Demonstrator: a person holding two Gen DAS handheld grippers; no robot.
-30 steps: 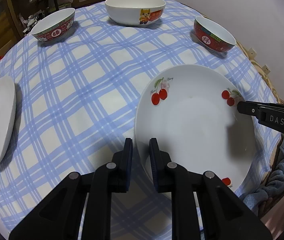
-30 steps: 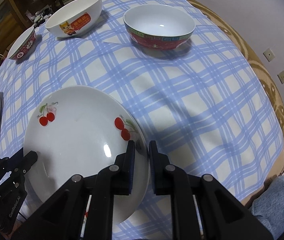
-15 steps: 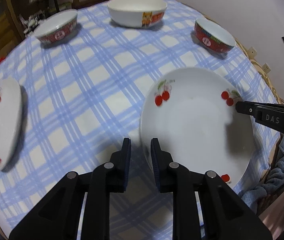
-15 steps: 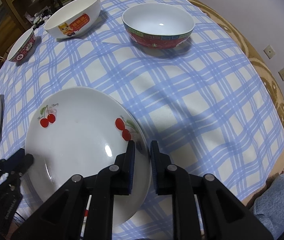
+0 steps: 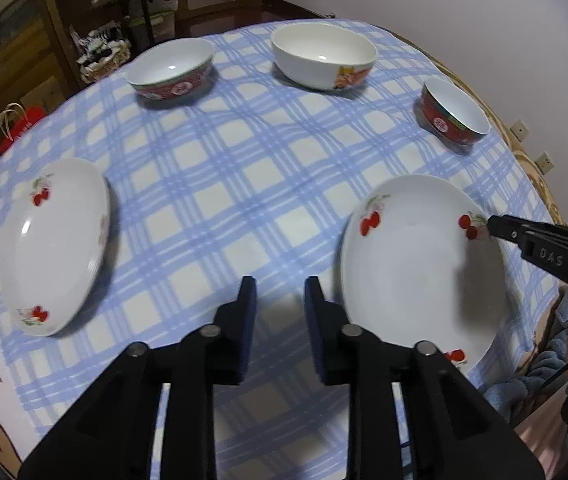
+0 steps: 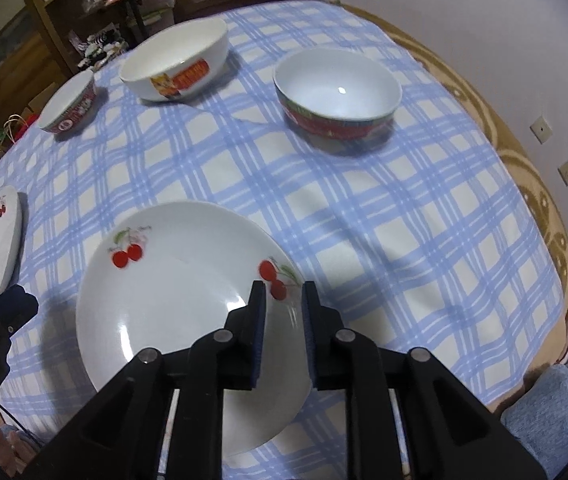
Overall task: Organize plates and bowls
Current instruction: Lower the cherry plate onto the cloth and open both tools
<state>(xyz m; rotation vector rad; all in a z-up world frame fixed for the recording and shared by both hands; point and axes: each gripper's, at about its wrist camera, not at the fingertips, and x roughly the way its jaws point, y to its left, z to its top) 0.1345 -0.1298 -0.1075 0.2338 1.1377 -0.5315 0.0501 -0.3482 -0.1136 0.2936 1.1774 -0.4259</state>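
Note:
A white cherry plate (image 5: pixel 416 264) lies on the checked cloth near the table's front right; it also shows in the right wrist view (image 6: pixel 180 292). A second cherry plate (image 5: pixel 48 240) lies at the left, also in the right wrist view (image 6: pixel 0 236). My left gripper (image 5: pixel 280 292) hovers open and empty over the cloth just left of the near plate. My right gripper (image 6: pixel 283 296) is open, its jaws straddling the near plate's right rim by the cherries. Two red bowls (image 5: pixel 172 72) (image 5: pixel 454 116) and a white cartoon bowl (image 5: pixel 324 60) stand at the back.
The round table's blue checked cloth (image 5: pixel 244 168) drops off at the near and right edges. A wooden shelf with clutter (image 5: pixel 96 20) stands behind the table. A wall with sockets (image 6: pixel 556 148) is at the right. Blue fabric (image 6: pixel 544 424) lies by the near right edge.
My left gripper has drawn left off the near plate and now faces the cloth between the two plates. My right gripper has moved in and up slightly at the plate's right rim.

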